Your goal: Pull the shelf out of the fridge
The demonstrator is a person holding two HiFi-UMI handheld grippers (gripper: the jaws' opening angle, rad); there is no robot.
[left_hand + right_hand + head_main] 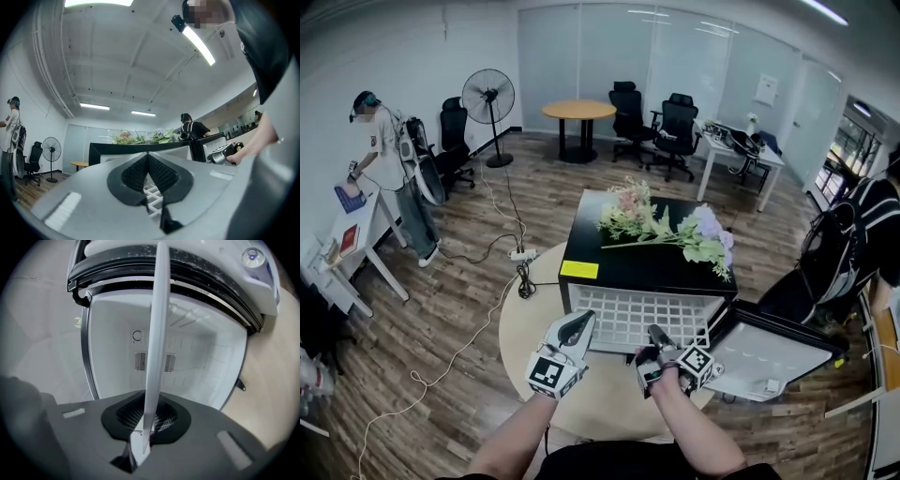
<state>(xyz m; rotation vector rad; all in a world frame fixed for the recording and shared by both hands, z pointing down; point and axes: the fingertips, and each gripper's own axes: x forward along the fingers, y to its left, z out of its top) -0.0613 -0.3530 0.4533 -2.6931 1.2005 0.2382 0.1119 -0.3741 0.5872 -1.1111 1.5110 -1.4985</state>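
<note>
A small black fridge (614, 267) stands on a round table with its door (773, 356) swung open to the right. The white wire shelf (637, 317) sticks out of its front, over the table. My right gripper (656, 334) is shut on the shelf's front edge. In the right gripper view the shelf (157, 333) runs edge-on as a white strip clamped in the right gripper (149, 427), with the white fridge interior (192, 357) behind. My left gripper (581, 322) is at the shelf's front left corner, shut, tilted upward. The left gripper view shows the shelf grid (152, 193) behind the left gripper (148, 157).
Artificial flowers (666, 227) lie on the fridge top. The round table (520, 323) carries the fridge; a power strip and cables (523, 255) trail on the wooden floor. A person (389, 159) stands at a desk far left, another (881, 225) at the right. A fan (488, 98) and office chairs stand behind.
</note>
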